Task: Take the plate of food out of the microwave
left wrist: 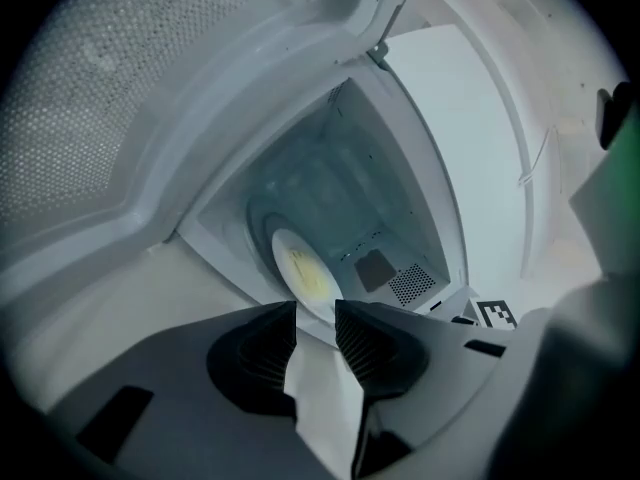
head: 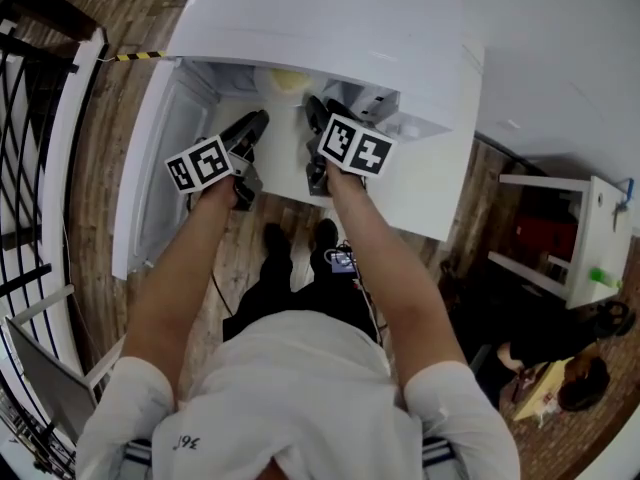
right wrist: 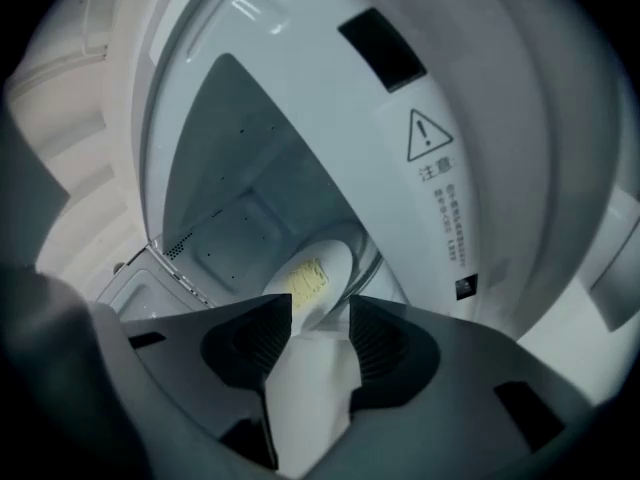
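My left gripper point(left wrist: 316, 316) and right gripper point(right wrist: 320, 316) both have their jaws apart, gripping nothing. At 12 o'clock, just beyond them, the round plate point(right wrist: 322, 268) of yellow food point(right wrist: 305, 281) lies flat inside the open white microwave point(head: 330, 28). The microwave door point(head: 150, 168) swings out at 9 o'clock, over a wooden floor point(head: 130, 28).

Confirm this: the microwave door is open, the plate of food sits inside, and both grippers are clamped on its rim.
Not clamped. The two gripper views show the left gripper and right gripper with jaws apart, not gripping the plate. The rest holds.
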Available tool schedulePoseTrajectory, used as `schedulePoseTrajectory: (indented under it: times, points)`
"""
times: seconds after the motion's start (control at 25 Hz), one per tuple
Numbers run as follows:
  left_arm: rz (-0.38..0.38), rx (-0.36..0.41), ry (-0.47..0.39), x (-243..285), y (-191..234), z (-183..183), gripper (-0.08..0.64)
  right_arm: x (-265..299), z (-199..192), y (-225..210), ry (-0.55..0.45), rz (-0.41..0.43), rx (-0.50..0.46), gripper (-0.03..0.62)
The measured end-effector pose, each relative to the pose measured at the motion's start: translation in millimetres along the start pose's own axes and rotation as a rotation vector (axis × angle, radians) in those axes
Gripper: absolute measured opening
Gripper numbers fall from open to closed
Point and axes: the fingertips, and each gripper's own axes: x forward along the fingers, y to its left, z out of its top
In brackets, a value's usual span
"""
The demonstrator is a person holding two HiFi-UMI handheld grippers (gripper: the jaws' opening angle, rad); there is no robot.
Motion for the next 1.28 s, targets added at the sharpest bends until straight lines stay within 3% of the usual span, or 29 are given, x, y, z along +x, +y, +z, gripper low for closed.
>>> schedulePoseTrajectory:
  times: [0.16,0.6,0.92,1.28]
  points:
    - [0.023,0.019,0.010,13.9,8.4,3.0,0.116,15.4,1.6,-6.2,-0.014,-0.054,0.043,0.193]
    - [0.054,0.016,0.015,29.7,30.4,14.2,0.132,40.4,3.9,-14.9,-0.002,-0.144,0.132,0.193]
    - [0.030,0.015,0.027,37.0,32.6,19.4,0.132,44.3,2.4,-18.1,0.046,-0.208,0.108,0.185]
    - [-0.030,0.022,0.006,38.6,31.4,27.2,0.132,34.4,2.9,-16.8,0.050,-0.161,0.103,0.106]
